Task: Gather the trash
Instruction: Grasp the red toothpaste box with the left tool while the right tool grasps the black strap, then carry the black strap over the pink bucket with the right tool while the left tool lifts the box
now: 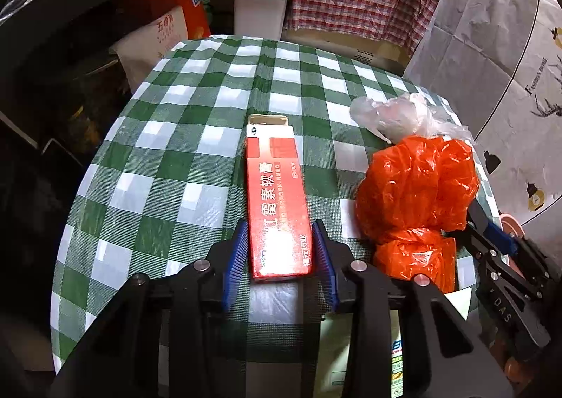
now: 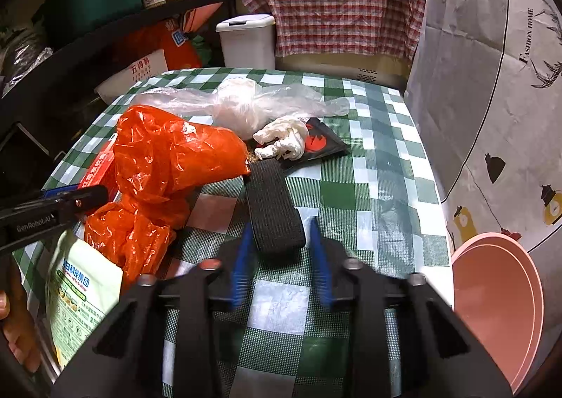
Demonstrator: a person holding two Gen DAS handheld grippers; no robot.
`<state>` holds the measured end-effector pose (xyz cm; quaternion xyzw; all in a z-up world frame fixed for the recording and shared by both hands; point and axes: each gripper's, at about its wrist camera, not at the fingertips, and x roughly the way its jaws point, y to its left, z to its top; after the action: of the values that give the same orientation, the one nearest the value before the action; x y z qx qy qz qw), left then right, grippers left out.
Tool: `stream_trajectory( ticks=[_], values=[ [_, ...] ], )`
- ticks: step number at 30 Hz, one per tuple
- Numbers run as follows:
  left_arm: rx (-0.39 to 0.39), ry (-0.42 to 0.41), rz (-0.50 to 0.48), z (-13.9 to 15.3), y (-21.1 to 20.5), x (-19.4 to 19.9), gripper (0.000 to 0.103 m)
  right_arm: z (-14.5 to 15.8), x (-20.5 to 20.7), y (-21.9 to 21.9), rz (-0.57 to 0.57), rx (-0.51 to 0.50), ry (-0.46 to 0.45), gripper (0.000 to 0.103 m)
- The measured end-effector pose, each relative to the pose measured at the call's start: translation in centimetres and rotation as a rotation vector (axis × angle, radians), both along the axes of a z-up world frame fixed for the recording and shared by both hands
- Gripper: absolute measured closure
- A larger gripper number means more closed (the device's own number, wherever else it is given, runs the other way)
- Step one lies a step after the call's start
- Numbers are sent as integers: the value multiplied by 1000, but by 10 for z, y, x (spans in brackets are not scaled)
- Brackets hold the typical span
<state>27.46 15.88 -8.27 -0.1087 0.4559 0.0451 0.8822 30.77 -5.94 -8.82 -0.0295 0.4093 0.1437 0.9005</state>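
A red ointment box (image 1: 275, 201) lies lengthwise on the green checked tablecloth (image 1: 175, 124). My left gripper (image 1: 279, 224) is shut on its near end, with both blue pads against its sides. A black elastic strap (image 2: 272, 201) lies on the cloth, its near end between the pads of my right gripper (image 2: 281, 222). A thin gap shows on each side of the strap, so that gripper is open. A crumpled orange plastic bag (image 1: 414, 187) sits between the two grippers. Behind it are a clear plastic bag (image 2: 242, 103), a white tissue wad (image 2: 281, 138) and a black packet (image 2: 323, 145).
A white-and-green pouch (image 2: 80, 292) lies at the near left by a person's hand (image 2: 14, 327). A pink basin (image 2: 498, 303) sits beyond the table's right edge. A white lidded bin (image 1: 261, 8) stands behind the table. Dark shelves crowd the left and a printed cover hangs on the right.
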Motion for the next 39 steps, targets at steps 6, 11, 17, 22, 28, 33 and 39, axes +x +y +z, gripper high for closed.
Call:
stream_trajectory(
  ticks=[6,11,17,22,28,33,39],
  values=[
    [13,-54,-10,17,1,-8,68,12,-7,-6,-8,10,-33,78],
    [29,-105,-42,34,-7,-19,68,28,-18,-14,-20,19,-59,78],
    [54,-159,-60,55,-18,-37,68,56,-43,-27,-33,29,-107,78],
    [47,-193,-53,74,-22,-53,68,83,-66,-38,-52,39,-154,78],
    [56,-233,-56,93,-31,-76,68,113,-91,-45,-49,43,-210,78],
    [75,-281,-70,110,-41,-98,68,133,-116,-57,-59,56,-247,78],
    [66,-307,-88,119,-56,-121,68,150,-142,-78,-92,54,-302,78]
  ],
)
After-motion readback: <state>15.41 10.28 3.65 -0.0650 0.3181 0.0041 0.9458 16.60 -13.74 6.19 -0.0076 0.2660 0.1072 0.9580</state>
